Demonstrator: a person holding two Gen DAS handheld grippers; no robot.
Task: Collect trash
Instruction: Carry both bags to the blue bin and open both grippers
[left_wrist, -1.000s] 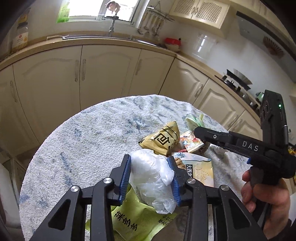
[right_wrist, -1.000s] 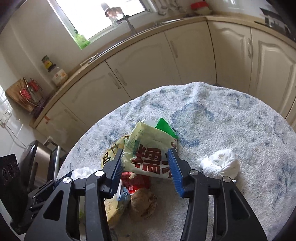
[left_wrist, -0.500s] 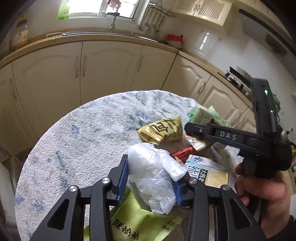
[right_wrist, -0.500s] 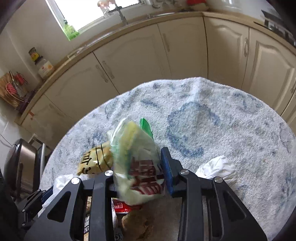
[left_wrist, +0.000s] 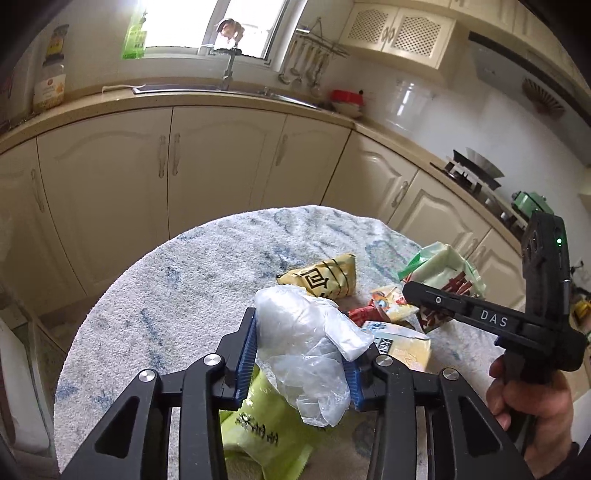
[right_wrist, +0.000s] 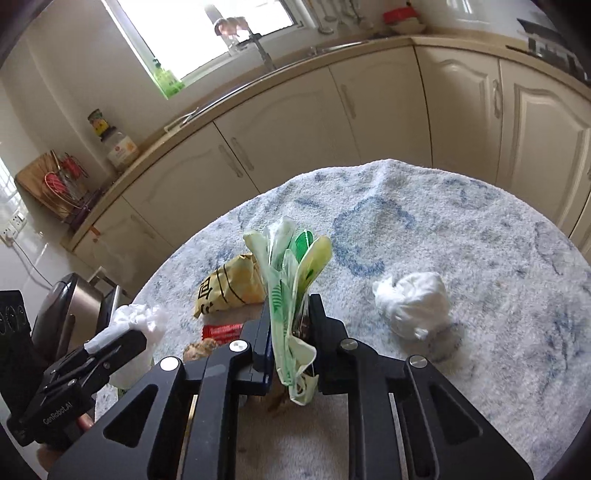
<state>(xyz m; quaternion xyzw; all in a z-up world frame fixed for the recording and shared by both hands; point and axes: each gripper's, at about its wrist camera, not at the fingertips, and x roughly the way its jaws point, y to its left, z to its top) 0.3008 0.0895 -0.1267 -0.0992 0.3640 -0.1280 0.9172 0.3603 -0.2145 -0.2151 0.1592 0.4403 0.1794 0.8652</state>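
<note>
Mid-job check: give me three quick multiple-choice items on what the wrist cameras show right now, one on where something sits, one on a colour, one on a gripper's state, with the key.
1. Where does the white crumpled wad lie in the right wrist view?
A. On the table cover, to the right of the right gripper
B. Between the right gripper's fingers
C. On the kitchen counter

2. What colour is the wrapper with bold black print just beyond the left gripper?
A. Red
B. Yellow
C. Blue

3. What is the left gripper doing?
A. Open and holding nothing
B. Shut on a clear plastic bag
C. Shut on a red packet

Key: 1 A, the wad rests on the cover, apart from the fingers. 2 B, its surface is yellow. 3 B, the blue pads press the crumpled clear plastic bag from both sides.
</note>
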